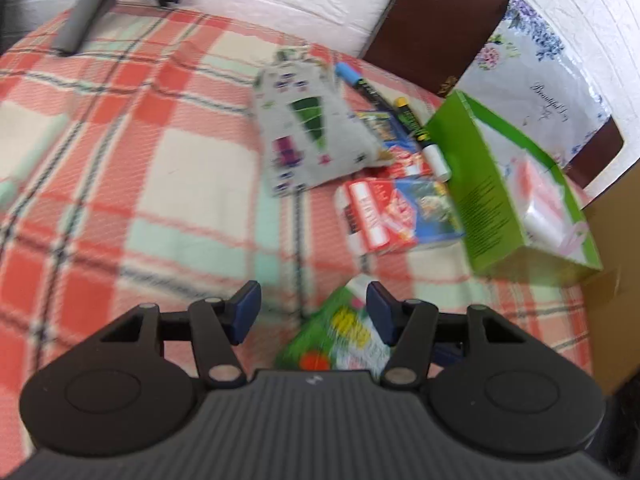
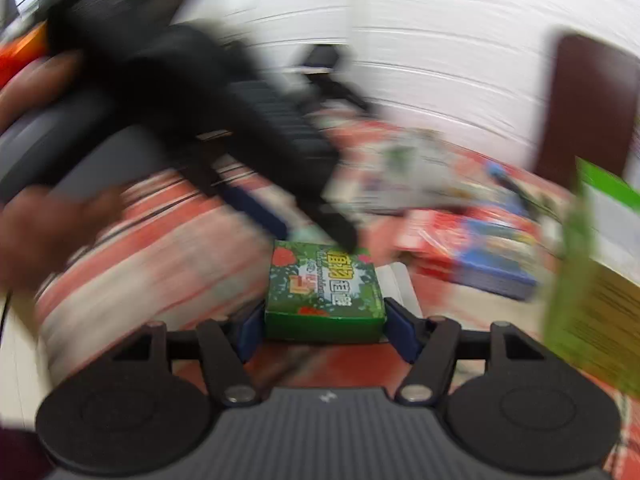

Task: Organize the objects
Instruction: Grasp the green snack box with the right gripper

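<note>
A small green box [image 2: 324, 292] printed with leaves and yellow characters sits between the blue pads of my right gripper [image 2: 324, 326], which is shut on its two sides just above the plaid blanket [image 1: 140, 184]. The box stays sharp while everything behind it is smeared. In the left wrist view the same green box [image 1: 340, 336] shows blurred beside the right pad of my left gripper [image 1: 312, 308], whose jaws stand open with nothing pressed between them. From the right wrist view, the left gripper [image 2: 316, 236] reaches in from the upper left, its fingertips at the box's far end, with a hand [image 2: 44, 232] on its handle.
Further back lie a grey patterned pouch [image 1: 308, 128], two markers [image 1: 416, 128], red and blue card packs [image 1: 396, 216] and a large green box [image 1: 516, 184]. A floral bag [image 1: 532, 72] leans on the dark headboard [image 1: 436, 20]. A black and grey tool [image 1: 88, 12] rests far left.
</note>
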